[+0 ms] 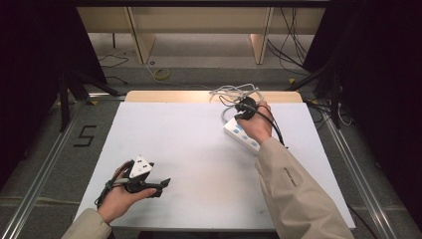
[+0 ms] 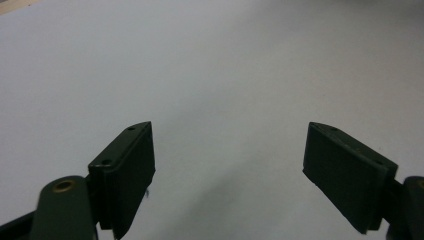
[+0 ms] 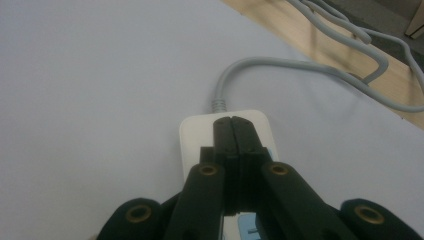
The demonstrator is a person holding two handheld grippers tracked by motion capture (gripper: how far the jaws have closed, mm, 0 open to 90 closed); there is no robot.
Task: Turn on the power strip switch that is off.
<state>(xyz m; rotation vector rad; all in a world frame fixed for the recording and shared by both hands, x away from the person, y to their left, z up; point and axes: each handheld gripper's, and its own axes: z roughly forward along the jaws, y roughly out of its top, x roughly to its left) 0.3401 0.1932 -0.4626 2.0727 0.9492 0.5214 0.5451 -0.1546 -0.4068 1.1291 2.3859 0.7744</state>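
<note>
Jaws pressed tight together on the right gripper (image 3: 233, 122), nothing between them — poised over the cable end of the one white power strip (image 1: 242, 134), which lay at the bench's (image 1: 199, 149) far right. Left gripper (image 2: 227, 165) sat near the front-left, jaws spread wide, empty. One grey cord (image 3: 300, 65) trailed off.

The power strip (image 1: 241, 133) lies on the table (image 1: 199, 149) at its far right, its cable (image 1: 234, 91) behind it.
</note>
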